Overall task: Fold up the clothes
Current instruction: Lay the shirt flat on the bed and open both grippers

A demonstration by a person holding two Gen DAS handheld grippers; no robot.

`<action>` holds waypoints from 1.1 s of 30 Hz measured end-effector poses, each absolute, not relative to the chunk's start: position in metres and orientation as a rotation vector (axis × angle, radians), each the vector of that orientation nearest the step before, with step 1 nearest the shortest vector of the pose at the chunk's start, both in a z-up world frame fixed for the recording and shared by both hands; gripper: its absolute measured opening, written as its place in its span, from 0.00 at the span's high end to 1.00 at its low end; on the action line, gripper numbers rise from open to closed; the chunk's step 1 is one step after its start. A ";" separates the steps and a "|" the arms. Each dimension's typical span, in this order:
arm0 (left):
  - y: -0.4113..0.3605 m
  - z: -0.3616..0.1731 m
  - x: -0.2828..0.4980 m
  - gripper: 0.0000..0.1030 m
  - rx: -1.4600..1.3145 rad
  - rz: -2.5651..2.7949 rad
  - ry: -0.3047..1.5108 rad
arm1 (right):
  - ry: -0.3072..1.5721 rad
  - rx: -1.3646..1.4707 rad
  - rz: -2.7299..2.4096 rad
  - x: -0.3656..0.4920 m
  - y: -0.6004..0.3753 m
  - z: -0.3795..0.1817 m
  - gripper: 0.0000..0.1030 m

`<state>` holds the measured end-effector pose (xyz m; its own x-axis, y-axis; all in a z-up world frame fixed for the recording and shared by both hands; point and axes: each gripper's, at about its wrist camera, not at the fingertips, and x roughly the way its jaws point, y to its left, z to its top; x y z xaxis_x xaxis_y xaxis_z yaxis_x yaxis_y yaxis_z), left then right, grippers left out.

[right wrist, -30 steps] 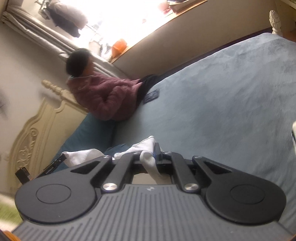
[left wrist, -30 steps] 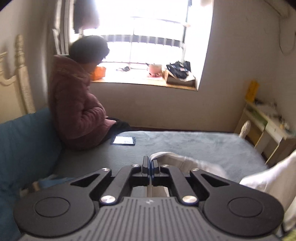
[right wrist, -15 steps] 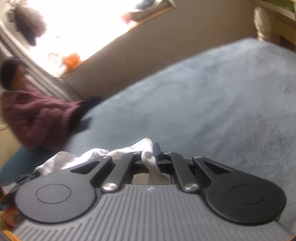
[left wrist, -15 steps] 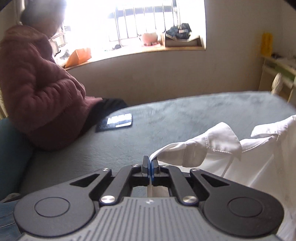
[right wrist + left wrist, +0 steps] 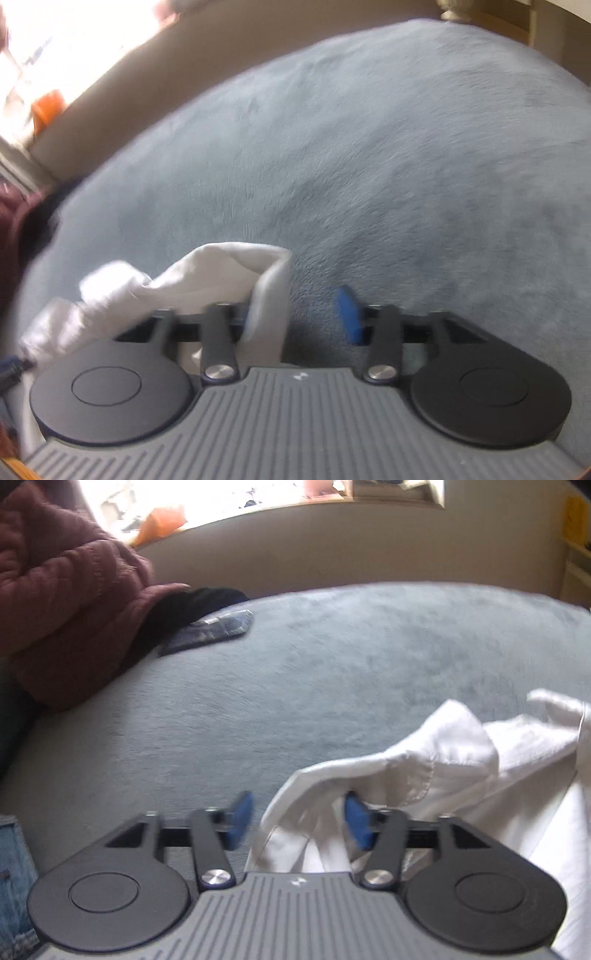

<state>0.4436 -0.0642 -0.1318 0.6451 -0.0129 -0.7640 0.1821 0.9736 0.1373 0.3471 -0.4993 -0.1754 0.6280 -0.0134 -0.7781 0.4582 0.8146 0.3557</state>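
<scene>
Evidently both grips are being let go: the left gripper [image 5: 297, 819] is seen with its jaws opening, white shirt [image 5: 461, 775] cloth lying loose between them, and the right gripper [image 5: 295, 317] is opening too, a shirt corner draped against one pad only. The shirt is laid at the near edge of the grey-blue bed [image 5: 332, 672] (rumpled, unfolded). No fold is visible yet; spreading and all folding are judged still to be done.
</scene>
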 end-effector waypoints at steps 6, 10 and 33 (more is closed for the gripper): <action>-0.044 -0.079 0.415 0.30 0.130 -0.122 0.791 | 0.787 0.651 -0.229 0.301 -0.494 -0.131 0.41; -0.040 -0.052 0.378 0.30 0.060 -0.184 0.773 | 0.895 0.480 0.044 0.280 -0.420 -0.121 0.40; -0.006 -0.141 0.152 0.33 -0.303 -0.228 1.023 | 0.846 0.359 -0.303 0.238 -0.441 -0.129 0.97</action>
<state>0.1523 -0.0057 -0.1405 0.5034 -0.3254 -0.8004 0.0454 0.9350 -0.3516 0.2383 -0.4407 -0.1291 0.6267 -0.1171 -0.7704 0.3982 0.8979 0.1875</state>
